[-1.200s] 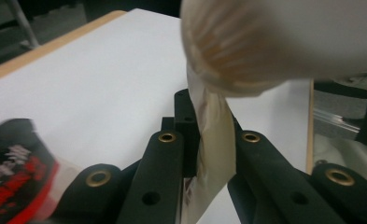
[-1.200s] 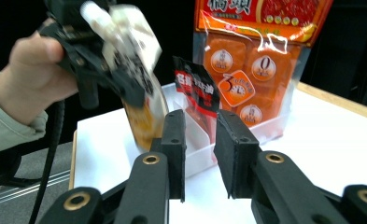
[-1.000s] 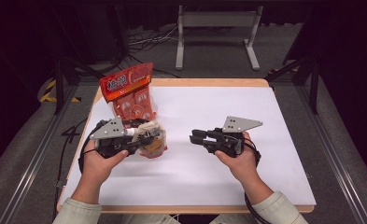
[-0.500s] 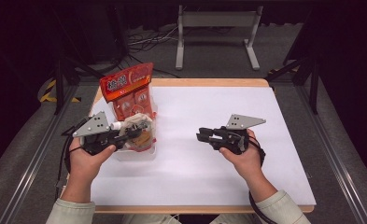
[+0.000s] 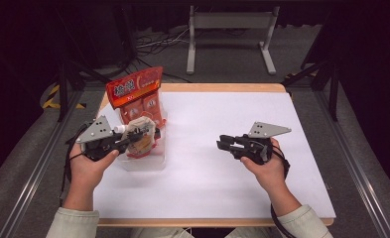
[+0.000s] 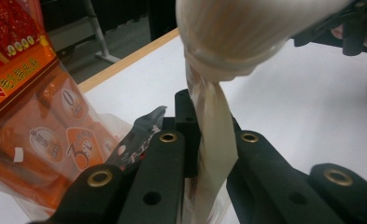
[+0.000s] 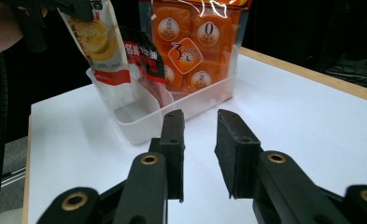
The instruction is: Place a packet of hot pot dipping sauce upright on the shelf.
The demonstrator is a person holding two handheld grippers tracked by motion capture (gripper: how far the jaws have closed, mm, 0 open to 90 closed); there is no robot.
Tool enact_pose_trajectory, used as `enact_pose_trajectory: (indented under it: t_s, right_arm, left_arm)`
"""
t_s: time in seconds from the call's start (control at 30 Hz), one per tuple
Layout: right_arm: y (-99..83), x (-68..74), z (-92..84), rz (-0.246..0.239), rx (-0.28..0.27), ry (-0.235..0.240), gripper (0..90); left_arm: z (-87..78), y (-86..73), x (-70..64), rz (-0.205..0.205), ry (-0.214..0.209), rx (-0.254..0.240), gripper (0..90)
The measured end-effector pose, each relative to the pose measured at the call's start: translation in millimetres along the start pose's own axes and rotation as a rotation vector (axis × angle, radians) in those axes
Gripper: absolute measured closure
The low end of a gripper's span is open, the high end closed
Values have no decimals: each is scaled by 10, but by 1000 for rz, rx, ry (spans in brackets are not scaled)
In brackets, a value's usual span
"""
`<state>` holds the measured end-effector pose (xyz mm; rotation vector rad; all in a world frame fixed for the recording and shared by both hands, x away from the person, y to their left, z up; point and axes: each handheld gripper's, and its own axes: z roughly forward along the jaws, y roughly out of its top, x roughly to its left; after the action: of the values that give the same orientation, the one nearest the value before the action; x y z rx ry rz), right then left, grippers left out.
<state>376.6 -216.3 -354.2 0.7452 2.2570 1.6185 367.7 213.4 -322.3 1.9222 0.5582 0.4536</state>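
My left gripper is shut on the edge of a cream snack packet, which hangs over a clear plastic bin at the table's left. In the left gripper view the packet is pinched between the jaws and bulges above them. A tall orange-red bag stands at the far end of the bin. Out over the middle of the white table, my right gripper points toward the bin. Its jaws stand apart with nothing between them. The right gripper view shows the packet and the bin.
A small black and red sachet leans inside the bin beside the orange bag. The white tabletop has a wooden edge at the far side. A metal stand is on the floor beyond.
My left hand has drawn the packet to the left, over the near end of the bin. My right hand has shifted a little to the right, so the grippers are farther apart.
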Motion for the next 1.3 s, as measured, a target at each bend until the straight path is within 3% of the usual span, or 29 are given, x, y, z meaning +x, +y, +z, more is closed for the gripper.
enact_pose_trajectory:
  t_s: [0.33, 0.8, 1.3]
  right_arm:
    - [-59, -76, -144, 19, -5, -35, 726]
    - [-130, -129, -222, 35, 0, -50, 715]
    - [-133, -147, -221, 41, -6, -47, 700]
  left_arm:
    - [54, -114, 91, -3, 30, 0, 864]
    - [193, -319, 189, -61, -40, 40, 867]
    - [329, -500, 199, -94, -73, 119, 862]
